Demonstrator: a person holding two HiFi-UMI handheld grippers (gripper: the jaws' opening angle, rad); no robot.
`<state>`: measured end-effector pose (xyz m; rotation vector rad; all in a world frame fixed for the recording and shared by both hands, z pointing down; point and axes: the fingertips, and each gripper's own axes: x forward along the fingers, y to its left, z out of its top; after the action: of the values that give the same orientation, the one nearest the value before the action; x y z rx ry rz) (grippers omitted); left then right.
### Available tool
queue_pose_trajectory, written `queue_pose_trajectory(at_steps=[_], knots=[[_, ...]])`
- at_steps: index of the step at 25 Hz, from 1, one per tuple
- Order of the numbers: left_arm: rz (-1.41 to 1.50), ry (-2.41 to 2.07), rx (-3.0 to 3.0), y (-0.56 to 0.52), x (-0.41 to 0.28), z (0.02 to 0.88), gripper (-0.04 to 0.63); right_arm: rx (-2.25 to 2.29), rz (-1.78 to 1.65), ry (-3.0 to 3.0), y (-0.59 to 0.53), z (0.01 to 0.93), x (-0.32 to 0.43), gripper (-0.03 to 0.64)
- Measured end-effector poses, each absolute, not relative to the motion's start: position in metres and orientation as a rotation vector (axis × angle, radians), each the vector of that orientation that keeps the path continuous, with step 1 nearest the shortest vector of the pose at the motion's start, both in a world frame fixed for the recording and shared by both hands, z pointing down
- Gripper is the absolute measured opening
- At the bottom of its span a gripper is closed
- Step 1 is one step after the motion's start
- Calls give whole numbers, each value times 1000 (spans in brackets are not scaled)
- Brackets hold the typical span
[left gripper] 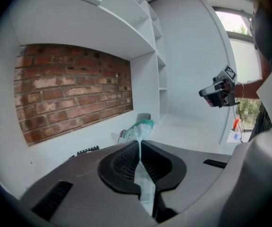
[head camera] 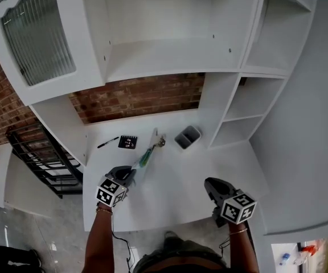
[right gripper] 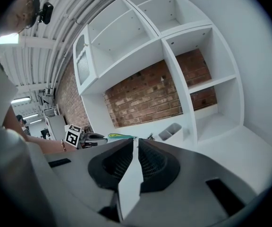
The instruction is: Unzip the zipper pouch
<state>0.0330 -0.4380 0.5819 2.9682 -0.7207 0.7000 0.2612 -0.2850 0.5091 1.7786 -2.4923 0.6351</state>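
Observation:
The zipper pouch (head camera: 147, 154) is a clear, flat bag with green and blue contents, lying on the white desk (head camera: 175, 192) and stretching away from me. My left gripper (head camera: 131, 174) is shut on the pouch's near end. In the left gripper view the translucent edge (left gripper: 142, 174) is pinched between the jaws, and the rest of the pouch (left gripper: 140, 128) trails ahead. My right gripper (head camera: 209, 183) hovers at the desk's right front, shut with nothing in it (right gripper: 136, 143). From there the pouch (right gripper: 119, 136) shows to the left.
A small grey bin (head camera: 187, 136) stands behind the pouch, near the shelf unit (head camera: 249, 104). A black pen (head camera: 108, 142) and a black marker card (head camera: 128, 141) lie at the back left. A brick wall (head camera: 141, 95) closes the back under the upper shelf.

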Motion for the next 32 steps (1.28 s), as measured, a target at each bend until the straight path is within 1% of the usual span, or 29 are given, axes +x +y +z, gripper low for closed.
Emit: queue_pose_trajectory(at_steps=[9,10,12,13,16,32], knots=[[516,-591,2817,-418,62,596,11,1809,652,-2472,-282,514,269,25],[511,-565,2801,-414,65,599,15,1809,652,-2471,-282,514,269,25],[496,-533,2775,-407,69,604,60,1806,652,-2471,-280,514,268,23],[484,-526,2764,-405,71,605,72,1807,652,-2470,-279,514,268,25],[456,-525,2735,-402,72,608,84,1813,658,-2473,-277,513,268,24],[355,-622,2699,-392,52,601,87,1782,645,-2517,-269,509,247,23]])
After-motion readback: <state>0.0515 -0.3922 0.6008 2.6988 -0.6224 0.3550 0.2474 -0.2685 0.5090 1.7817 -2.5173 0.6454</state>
